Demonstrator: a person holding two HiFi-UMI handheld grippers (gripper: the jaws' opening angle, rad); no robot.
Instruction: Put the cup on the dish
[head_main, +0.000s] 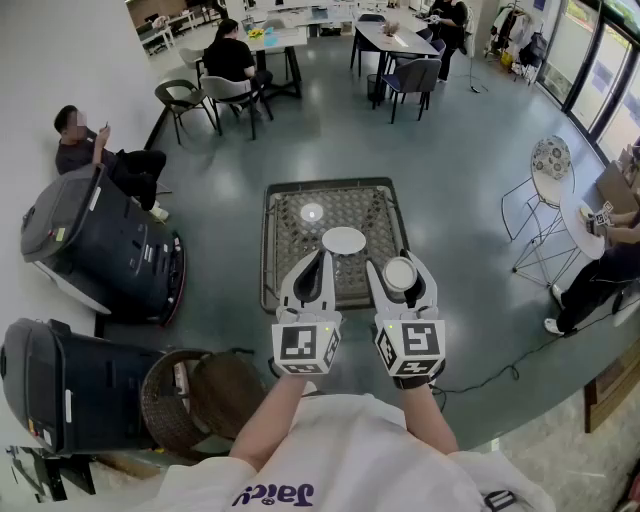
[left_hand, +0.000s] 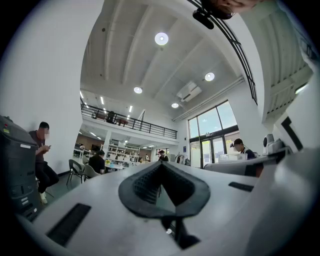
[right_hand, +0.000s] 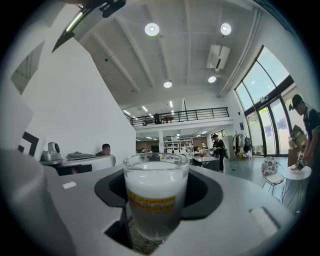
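Note:
My right gripper (head_main: 397, 268) is shut on a clear glass cup (head_main: 400, 273), held upright above the near right part of the small table (head_main: 285, 285). In the right gripper view the cup (right_hand: 156, 200), frosted white with a yellow band, stands between the dark pads of the right gripper (right_hand: 156, 192). A white round dish (head_main: 344, 240) lies on the table, just beyond and left of the cup. My left gripper (head_main: 317, 258) hovers beside the dish's near left edge. The left gripper view shows the left gripper (left_hand: 161, 167) with jaws meeting and nothing between them.
Two dark wheeled machines (head_main: 95, 245) and a wicker basket (head_main: 185, 400) stand at my left. A white wire table and chair (head_main: 545, 200) with a seated person are at the right. A cable (head_main: 500, 370) runs over the floor. Further people and tables fill the back.

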